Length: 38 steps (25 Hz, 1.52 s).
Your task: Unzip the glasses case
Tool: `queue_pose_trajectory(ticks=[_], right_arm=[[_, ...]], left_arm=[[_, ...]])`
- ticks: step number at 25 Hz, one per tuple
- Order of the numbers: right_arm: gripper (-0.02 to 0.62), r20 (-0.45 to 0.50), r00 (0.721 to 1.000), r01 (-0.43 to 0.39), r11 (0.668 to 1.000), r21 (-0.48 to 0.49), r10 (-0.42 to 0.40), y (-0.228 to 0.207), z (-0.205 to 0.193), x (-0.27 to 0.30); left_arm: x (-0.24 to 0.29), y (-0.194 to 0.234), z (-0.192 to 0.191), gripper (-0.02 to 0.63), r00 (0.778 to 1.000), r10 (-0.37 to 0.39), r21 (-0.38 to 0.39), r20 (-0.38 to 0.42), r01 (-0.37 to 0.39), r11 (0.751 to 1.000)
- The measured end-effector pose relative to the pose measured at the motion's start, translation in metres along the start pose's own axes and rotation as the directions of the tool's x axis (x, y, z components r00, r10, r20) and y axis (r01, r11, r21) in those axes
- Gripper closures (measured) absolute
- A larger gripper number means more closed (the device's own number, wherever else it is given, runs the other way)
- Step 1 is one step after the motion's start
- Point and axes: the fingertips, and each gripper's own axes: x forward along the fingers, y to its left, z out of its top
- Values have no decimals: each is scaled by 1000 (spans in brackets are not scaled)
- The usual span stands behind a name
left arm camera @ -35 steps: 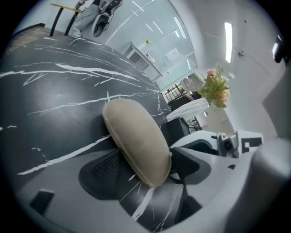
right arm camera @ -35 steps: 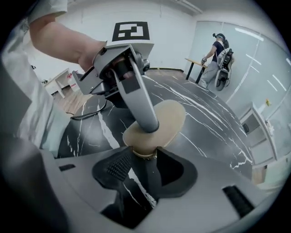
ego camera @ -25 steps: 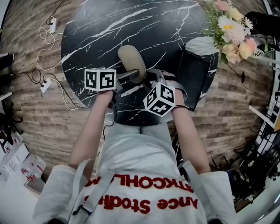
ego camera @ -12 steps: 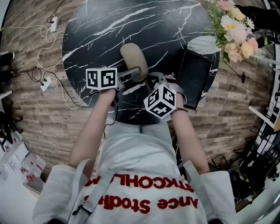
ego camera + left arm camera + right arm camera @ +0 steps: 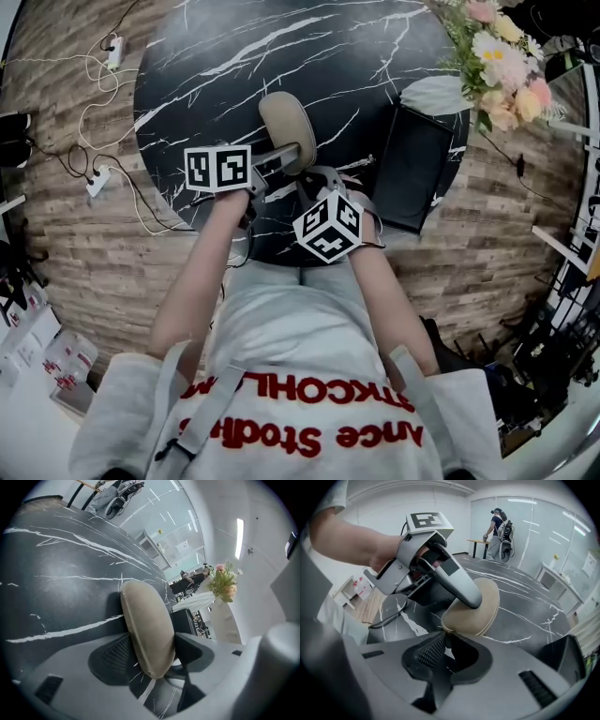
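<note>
Right gripper shifted left, fingers closing on glasses case end

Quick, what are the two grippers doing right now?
Left hand-held gripper: holding the glasses case.
Right hand-held gripper: jaws have just been closing, pinching the glasses case's near tip.

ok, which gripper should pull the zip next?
Right gripper: jaws have just been closing, pinching the case tip, seemingly the zip pull. Left gripper, also just closing, clamps its body as anchor.
</note>
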Motion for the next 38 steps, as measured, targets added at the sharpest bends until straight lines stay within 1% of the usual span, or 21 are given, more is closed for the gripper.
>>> queue_pose_trajectory(ticks=[6,10,12,14,17,18,19,20,21,22,24,25,27,30,32,33,34,37,38], right_arm=[[546,43,998,-48,997,60,45,14,10,7],[546,82,994,-82,992,95,74,14,11,0],[548,123,992,-52,992,116,37,4,13,-15],[559,184,983,-5,987,160,-24,-16,19,-35],[569,292,949,44,967,251,-119,-50,33,-72],[572,327,933,57,960,275,-149,-60,38,-87],[573,363,915,66,953,295,-175,-69,45,-101],[576,399,896,65,947,314,-193,-76,52,-116],[578,437,876,54,942,330,-203,-82,61,-130],[578,475,855,39,939,343,-209,-87,70,-144],[578,553,802,19,935,355,-226,-94,91,-173],[579,591,770,19,934,357,-242,-97,102,-188],[580,660,692,44,931,362,-290,-102,120,-222],[580,730,571,113,917,383,-375,-110,137,-275],[580,761,505,131,908,398,-406,-113,144,-304],[580,774,480,134,906,401,-413,-113,146,-316],[580,784,461,135,906,402,-416,-113,148,-327],[580,805,419,141,906,399,-420,-113,151,-351],[580,810,406,143,905,401,-424,-114,152,-357]], left_arm=[[-2,1,0,313,1000,-21,-30,19,22,999],[-2,0,-1,311,999,-28,-9,28,28,1000],[-4,-1,-1,310,999,-27,24,40,26,999],[-13,-4,4,321,998,-6,84,69,0,997],[-33,-14,17,404,990,52,204,128,-78,976],[-42,-20,22,422,986,71,243,153,-107,964],[-53,-27,30,455,979,84,280,187,-135,950],[-64,-35,39,498,970,88,316,229,-159,935],[-76,-46,49,564,957,80,351,278,-179,919],[-88,-59,59,597,941,62,386,331,-195,902],[-113,-87,78,598,899,16,448,438,-233,863],[-126,-101,86,598,874,-3,469,485,-257,845],[-151,-129,98,598,824,-32,491,565,-304,816],[-183,-169,112,598,760,-78,512,645,-354,782],[-201,-192,118,598,726,-112,524,678,-372,766],[-209,-202,119,598,711,-126,528,692,-380,759],[-217,-210,120,598,696,-138,531,704,-389,753],[-234,-231,119,598,651,-165,535,741,-425,730],[-238,-238,120,598,639,-169,536,751,-438,722]])
